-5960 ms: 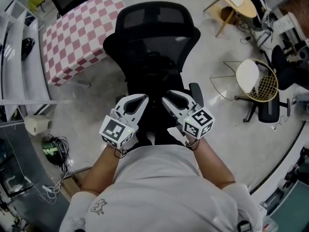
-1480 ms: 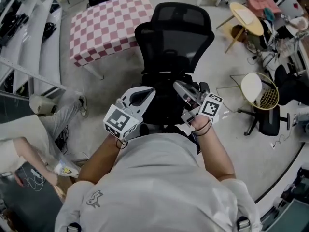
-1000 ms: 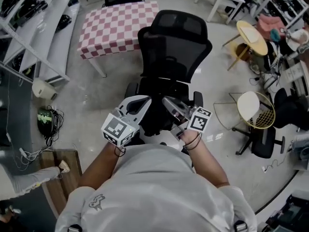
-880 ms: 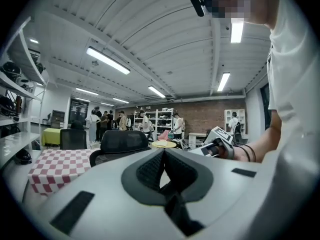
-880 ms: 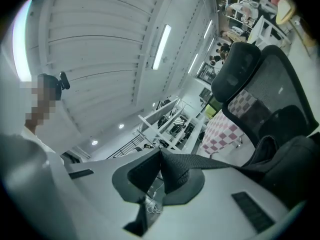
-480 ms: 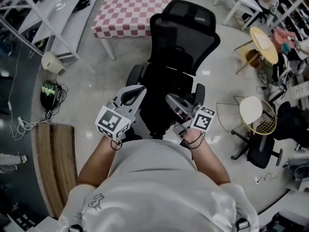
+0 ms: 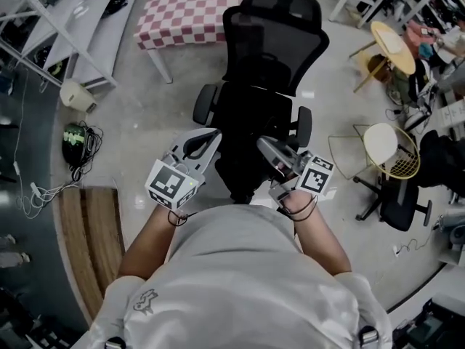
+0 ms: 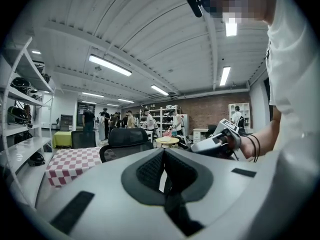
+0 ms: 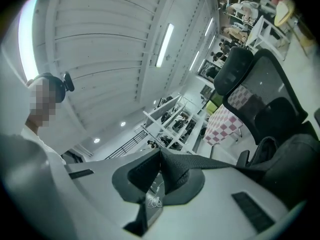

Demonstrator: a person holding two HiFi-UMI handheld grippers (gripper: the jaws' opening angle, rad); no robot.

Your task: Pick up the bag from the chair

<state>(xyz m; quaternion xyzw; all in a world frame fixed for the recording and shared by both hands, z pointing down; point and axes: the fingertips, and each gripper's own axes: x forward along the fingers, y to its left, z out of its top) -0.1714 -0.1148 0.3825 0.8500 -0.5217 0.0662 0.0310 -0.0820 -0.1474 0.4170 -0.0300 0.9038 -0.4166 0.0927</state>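
Roughly at the middle of the head view, the bag hangs between the two hand-held grippers, on the near side of the chair and in front of its seat. It is black against the black seat, so its outline there is hard to trace. The right gripper view shows it better, as a dark grey soft body with a small loop handle on top, low at that view's right edge, with the chair's empty seat and mesh back behind it. A flat woven strap runs from it. At far left a coil of cable lies on the floor beside a shelf, and a checked counter stands beyond the chair. The left hand-held gripper points at the bag's left side. In its own view its jaws are closed together, with a thin dark strip of strap pinched between the pads and hanging down through the gap below them. The right hand-held gripper meets the bag's right side. Its jaws are drawn in tight on the woven strap, which leaves the pads taut and leads off to the bag. Both marker cubes face up toward the head camera, close to the person's chest. Further right stand a round wooden table and a wire-frame seat.
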